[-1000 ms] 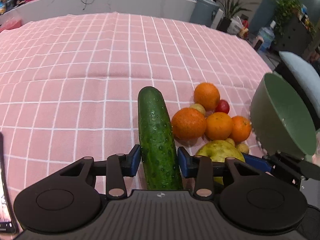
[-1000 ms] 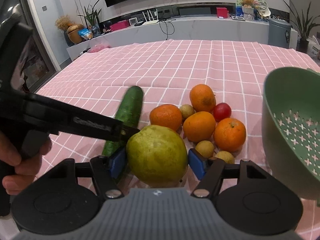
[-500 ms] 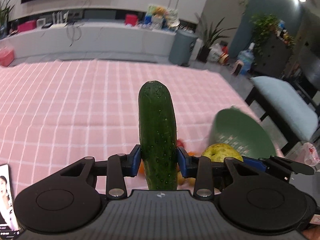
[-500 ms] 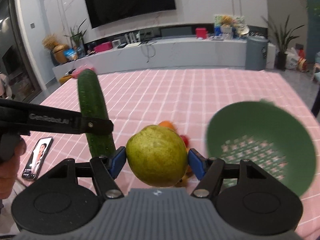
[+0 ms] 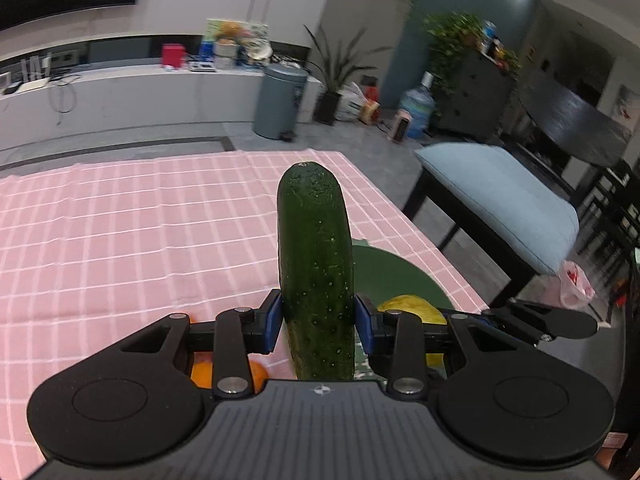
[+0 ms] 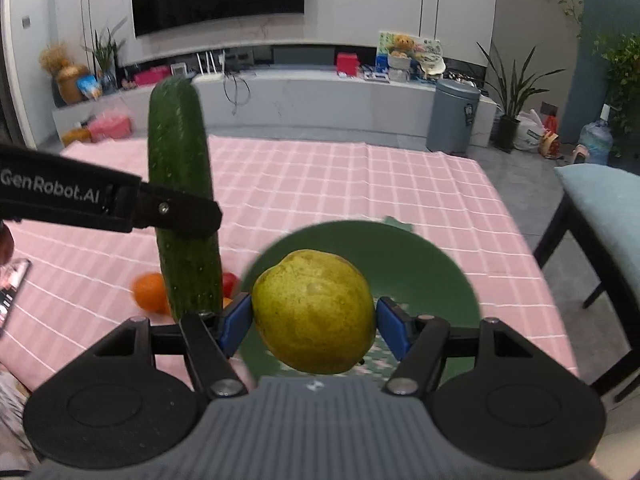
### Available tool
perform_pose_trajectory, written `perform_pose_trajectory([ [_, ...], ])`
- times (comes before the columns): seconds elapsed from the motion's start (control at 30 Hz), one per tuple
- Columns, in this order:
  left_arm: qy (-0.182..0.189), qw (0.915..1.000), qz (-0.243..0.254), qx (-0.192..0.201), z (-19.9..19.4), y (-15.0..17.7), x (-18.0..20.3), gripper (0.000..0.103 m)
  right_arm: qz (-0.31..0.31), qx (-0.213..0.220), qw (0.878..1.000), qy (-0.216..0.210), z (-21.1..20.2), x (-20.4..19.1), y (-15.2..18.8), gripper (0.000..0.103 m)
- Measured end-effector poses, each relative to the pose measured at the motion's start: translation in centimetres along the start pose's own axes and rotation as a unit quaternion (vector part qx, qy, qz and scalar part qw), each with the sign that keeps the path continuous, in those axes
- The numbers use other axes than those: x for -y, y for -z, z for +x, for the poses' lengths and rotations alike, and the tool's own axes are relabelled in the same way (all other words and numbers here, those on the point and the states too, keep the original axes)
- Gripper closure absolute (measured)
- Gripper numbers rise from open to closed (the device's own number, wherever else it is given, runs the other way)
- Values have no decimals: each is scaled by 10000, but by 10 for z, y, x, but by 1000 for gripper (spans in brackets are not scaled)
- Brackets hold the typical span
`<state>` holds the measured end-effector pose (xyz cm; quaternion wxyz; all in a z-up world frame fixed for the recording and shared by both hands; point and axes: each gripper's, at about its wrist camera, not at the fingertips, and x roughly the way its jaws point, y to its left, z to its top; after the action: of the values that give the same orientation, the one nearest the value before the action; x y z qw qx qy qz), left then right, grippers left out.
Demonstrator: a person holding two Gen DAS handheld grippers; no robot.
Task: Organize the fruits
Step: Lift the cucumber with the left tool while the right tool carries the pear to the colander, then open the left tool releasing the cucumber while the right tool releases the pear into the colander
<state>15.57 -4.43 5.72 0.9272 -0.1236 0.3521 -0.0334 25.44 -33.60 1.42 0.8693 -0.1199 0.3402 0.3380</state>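
Note:
My left gripper point(image 5: 318, 322) is shut on a dark green cucumber point(image 5: 316, 264) and holds it upright above the pink checked tablecloth point(image 5: 120, 232). The cucumber also shows in the right wrist view point(image 6: 182, 200). My right gripper point(image 6: 314, 322) is shut on a yellow-green pear point(image 6: 314, 312) and holds it over the green colander bowl point(image 6: 424, 264). The pear point(image 5: 412, 310) and the bowl point(image 5: 392, 276) show to the right behind the cucumber in the left wrist view. Oranges point(image 6: 150, 292) and a red tomato point(image 6: 229, 282) lie on the cloth below, left of the bowl.
A phone point(image 6: 12, 292) lies at the cloth's left edge. A chair with a light blue cushion point(image 5: 500, 208) stands past the table's right edge. A grey bin point(image 6: 452, 116) and a long white counter point(image 6: 280, 100) stand beyond the far edge.
Both grippers have risen further with their fruit and shifted right. The pear is now over the green bowl, and the fruit pile has dropped low in both views.

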Motion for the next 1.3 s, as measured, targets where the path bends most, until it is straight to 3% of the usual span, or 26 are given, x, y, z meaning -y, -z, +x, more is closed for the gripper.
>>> perform_pose_trajectory([
  [0.2, 99, 9991, 147, -375, 43, -3, 10, 61, -419, -517, 9977, 104, 23, 19, 0, 39],
  [0.63, -165, 9921, 562, -1113, 87, 23, 26, 61, -837, -1338, 9874, -68, 70, 23, 3, 39],
  [1.03, -209, 9892, 530, -1348, 108, 25, 21, 60, -862, -1576, 9837, -122, 87, 27, 3, 38],
  [1.2, -257, 9875, 697, -1388, 111, 25, 27, 59, -920, -1436, 9853, 91, 83, 24, 1, 26],
  [1.3, -271, 9864, 813, -1402, 108, 25, 29, 59, -827, -1373, 9870, 93, 78, 26, -3, 25],
])
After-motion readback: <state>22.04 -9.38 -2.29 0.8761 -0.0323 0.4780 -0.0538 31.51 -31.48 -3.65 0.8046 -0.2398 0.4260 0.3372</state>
